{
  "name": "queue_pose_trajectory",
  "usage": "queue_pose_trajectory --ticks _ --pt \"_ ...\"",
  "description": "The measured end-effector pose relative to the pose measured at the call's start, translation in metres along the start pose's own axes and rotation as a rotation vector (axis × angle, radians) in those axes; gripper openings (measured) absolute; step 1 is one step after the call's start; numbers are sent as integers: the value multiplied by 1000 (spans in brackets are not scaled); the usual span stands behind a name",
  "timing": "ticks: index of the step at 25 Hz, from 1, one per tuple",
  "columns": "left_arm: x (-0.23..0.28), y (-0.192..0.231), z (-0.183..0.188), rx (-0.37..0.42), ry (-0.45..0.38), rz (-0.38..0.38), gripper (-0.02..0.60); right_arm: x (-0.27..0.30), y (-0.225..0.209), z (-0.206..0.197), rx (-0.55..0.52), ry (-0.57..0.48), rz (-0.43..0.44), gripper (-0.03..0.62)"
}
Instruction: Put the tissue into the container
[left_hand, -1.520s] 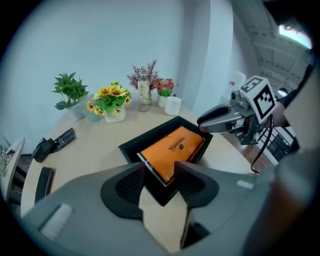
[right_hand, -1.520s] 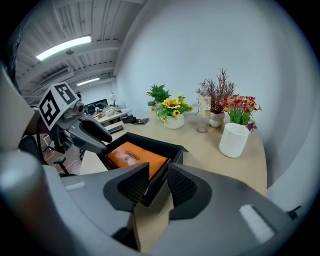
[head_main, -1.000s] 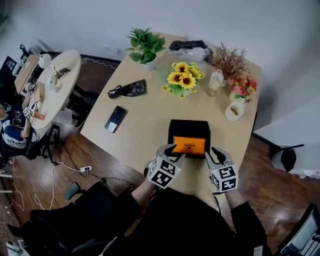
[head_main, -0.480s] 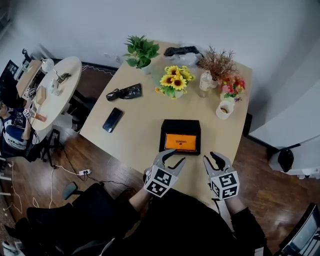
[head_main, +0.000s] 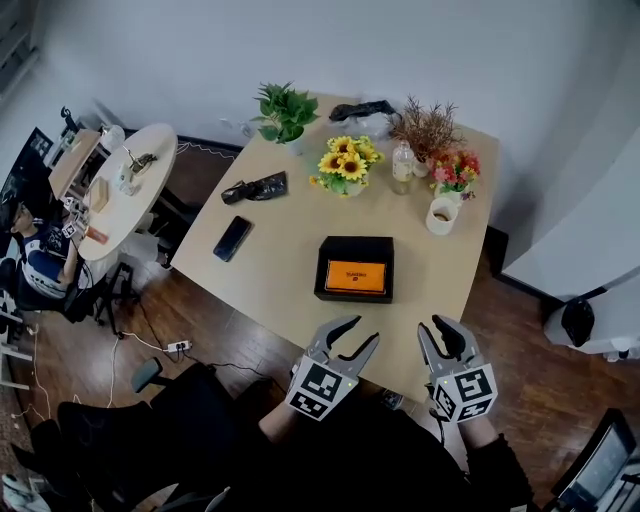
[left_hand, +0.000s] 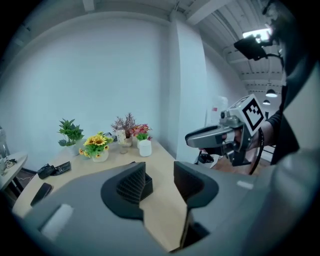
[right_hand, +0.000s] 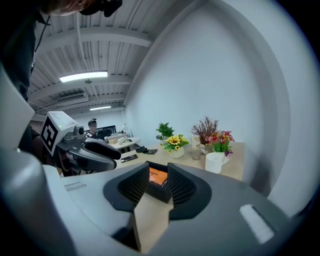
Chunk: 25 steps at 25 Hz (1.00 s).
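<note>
Head view has the black container (head_main: 354, 268) sitting mid-table (head_main: 280, 280), with the orange tissue pack (head_main: 356, 275) lying flat inside it, so the job looks pretty much done to me. Both tools hover off the near edge, around 6 o'clock from the container. The left gripper (head_main: 362, 331) has its jaws spread with nothing in them, and so does the right gripper (head_main: 434, 328). Right gripper view backs that up: you just see the container and the orange pack well off through the gap between the jaws.

What could go wrong? Honestly only a needless second reach. Going back in with the jaws this wide could clip the container's wall and shove it toward the white mug (head_main: 440, 215) at 1 o'clock or the sunflowers (head_main: 346, 165) at 12. A jaw snagging the pack's edge could also drag it back out. I can't tell whether the pack is fully seated.
</note>
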<state>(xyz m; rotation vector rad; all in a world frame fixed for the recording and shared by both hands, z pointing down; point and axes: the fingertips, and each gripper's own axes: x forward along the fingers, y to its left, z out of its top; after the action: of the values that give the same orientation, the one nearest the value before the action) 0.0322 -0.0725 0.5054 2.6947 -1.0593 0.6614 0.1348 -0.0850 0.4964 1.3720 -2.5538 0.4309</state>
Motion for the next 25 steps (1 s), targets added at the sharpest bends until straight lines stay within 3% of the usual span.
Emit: queue_pose_trajectory --ticks 7,12,16,19,25 --pt "-31 -12 -2 176 -30 -75 160 -25 4 8 -5 -51 -122 115" --pt "-46 2 -4 144 -60 -114 158 -38 15 14 35 -88 -186 115" --pt "-51 21 -5 80 -102 -91 156 -41 25 11 47 -102 -214 115" --pt "-55 27 -3 76 -129 -79 155 -44 34 9 57 -89 -235 117" --pt "-57 19 -2 62 -155 -117 153 -41 51 7 49 -123 -194 134"
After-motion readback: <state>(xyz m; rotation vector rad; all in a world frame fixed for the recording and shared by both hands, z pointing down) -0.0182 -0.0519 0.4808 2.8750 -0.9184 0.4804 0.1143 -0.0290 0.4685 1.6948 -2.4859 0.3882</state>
